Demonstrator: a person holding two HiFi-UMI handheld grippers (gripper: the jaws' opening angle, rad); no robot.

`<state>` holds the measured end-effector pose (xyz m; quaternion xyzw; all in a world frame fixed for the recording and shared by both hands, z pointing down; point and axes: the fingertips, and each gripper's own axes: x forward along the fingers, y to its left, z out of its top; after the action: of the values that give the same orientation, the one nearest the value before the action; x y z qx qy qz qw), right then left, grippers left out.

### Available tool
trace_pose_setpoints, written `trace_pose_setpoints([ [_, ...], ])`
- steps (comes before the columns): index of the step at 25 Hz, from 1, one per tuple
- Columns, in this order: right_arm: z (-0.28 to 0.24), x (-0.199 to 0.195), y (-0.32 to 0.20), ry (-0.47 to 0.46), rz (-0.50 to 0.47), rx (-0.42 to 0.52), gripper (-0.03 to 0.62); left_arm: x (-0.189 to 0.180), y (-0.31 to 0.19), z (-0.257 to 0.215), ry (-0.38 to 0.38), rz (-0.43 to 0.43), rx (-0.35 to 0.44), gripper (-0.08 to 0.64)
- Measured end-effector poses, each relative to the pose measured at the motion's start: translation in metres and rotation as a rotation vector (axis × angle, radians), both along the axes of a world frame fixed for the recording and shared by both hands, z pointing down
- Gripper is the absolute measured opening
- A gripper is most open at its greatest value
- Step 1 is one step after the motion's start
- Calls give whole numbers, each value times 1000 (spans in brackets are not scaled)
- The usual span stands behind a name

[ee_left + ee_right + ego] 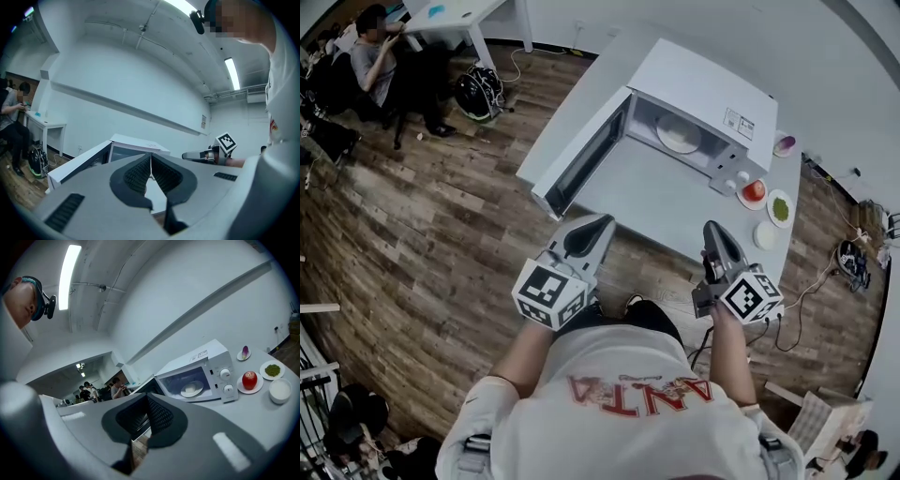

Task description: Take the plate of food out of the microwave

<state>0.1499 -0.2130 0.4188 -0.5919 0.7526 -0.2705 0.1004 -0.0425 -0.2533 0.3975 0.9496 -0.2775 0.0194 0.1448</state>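
A white microwave [703,94] stands on a white desk [666,202]. Its door [586,159] hangs wide open to the left. The plate of food [679,134] sits inside the microwave, in the middle of its floor. The food is a pale round lump on a white plate.

A person stands at the near edge of the desk and holds a gripper in each hand. Both grippers are up in the air, well back from the microwave, and they point at it. The left gripper [605,221] is in front of the open door. Its jaws are pressed together and there is nothing between them. The right gripper [711,228] is over the near edge of the desk. Its jaws are pressed together too, and it holds nothing.

To the right of the microwave are some small dishes. A red apple [250,378] sits on a little plate just beside the microwave's knobs. Next to it is a plate with something green [272,370] on it. A white bowl [280,391] is nearer to the person. Farther back, a small dish holds a purple thing [245,351].

The floor [441,234] is brown wood. Far off to the left, another person [370,52] sits by a second desk.
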Motion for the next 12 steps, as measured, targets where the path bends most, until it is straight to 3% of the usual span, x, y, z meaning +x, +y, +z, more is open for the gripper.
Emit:
trace_pose_setpoints([
  [12, 51, 60, -94, -173, 114, -60, 0, 56, -75, 9, -46, 30, -13, 15],
])
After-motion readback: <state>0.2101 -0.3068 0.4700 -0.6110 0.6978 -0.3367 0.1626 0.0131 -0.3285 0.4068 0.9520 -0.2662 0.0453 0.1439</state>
